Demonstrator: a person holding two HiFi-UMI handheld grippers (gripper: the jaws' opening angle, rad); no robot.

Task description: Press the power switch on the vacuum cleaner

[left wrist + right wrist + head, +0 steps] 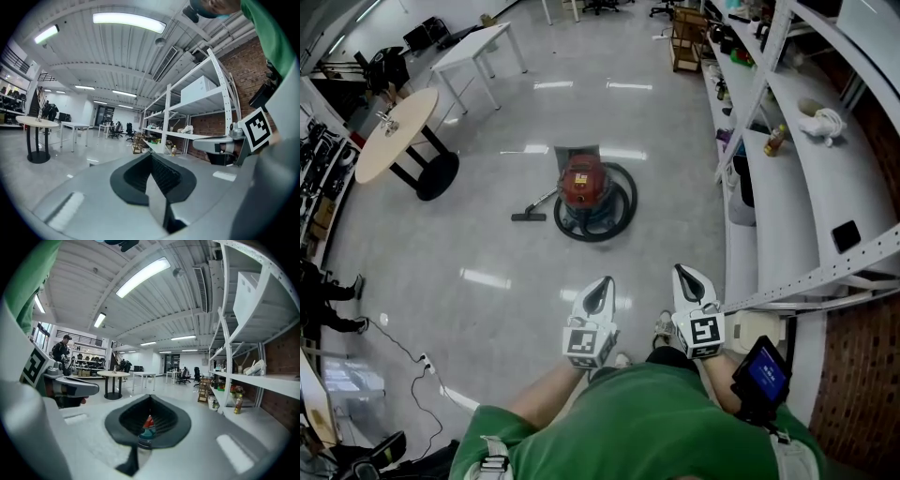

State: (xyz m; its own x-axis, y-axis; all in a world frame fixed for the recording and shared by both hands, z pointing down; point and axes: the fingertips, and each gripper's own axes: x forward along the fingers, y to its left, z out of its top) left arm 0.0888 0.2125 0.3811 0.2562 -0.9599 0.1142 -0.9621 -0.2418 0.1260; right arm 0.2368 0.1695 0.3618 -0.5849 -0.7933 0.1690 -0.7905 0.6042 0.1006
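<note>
Vacuum cleaner [584, 183] stands well ahead on the floor [487, 239]. Left gripper [604, 281] and right gripper [680, 271]: jaws together, empty.

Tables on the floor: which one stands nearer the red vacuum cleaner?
The round wooden table on a black pedestal; the white rectangular table stands farther back.

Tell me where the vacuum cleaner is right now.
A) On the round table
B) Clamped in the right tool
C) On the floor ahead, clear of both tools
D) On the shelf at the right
C: the head view shows the red vacuum cleaner standing on the floor well ahead of the left tool and the right tool, neither of which touches it.
</note>
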